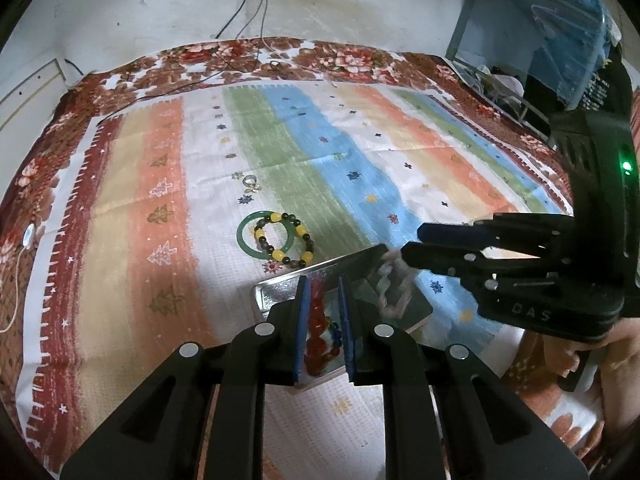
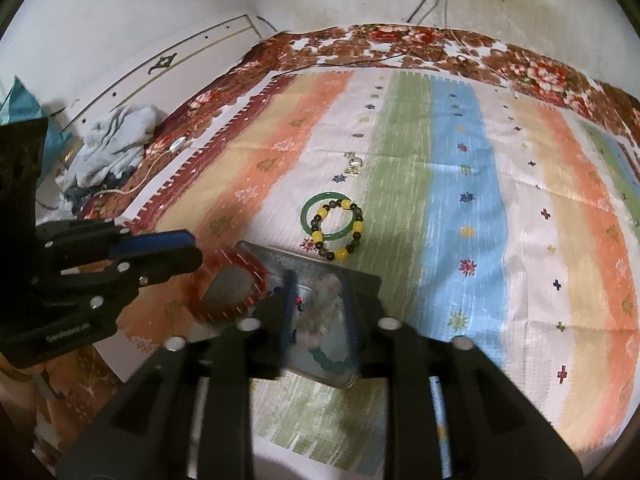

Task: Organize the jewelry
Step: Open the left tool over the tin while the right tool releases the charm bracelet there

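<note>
Dangling between left tool's parted fingers, red bracelet; right tool likewise apart.

Two black plastic tools are seen – left tool, right tool – fitted with blue pads, silver screws; a green light is lit.
</note>
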### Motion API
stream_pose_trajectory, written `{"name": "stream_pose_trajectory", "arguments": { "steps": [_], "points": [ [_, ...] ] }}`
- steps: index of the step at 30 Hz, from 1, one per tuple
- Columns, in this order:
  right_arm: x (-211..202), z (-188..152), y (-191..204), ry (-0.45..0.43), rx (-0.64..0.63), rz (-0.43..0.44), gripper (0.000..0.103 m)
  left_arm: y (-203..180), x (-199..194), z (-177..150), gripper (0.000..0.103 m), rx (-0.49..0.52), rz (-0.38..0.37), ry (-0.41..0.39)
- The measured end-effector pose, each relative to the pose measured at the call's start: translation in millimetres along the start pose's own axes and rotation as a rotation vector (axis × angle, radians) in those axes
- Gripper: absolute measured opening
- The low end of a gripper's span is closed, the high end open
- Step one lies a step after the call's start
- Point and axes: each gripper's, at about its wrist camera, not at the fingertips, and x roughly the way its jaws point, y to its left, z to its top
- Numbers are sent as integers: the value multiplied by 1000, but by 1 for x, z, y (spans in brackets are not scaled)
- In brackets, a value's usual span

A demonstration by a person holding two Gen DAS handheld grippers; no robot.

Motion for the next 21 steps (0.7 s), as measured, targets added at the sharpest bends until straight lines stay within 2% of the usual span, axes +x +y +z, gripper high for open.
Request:
{"name": "stream_pose_trajectory", "arguments": {
  "steps": [3, 7, 21],
  "points": [
    [0, 1, -3, -4, 2, -24, 40, 2, 1, 1, 21, -2, 30, -7],
    [5, 2, -7, 5, 9, -28, 40, 14, 5, 3, 32, -18, 86, -4],
    [24, 14, -14, 25, 8, -42, 41, 38, 27, 22, 32, -40, 133, 37]
  ]
}}
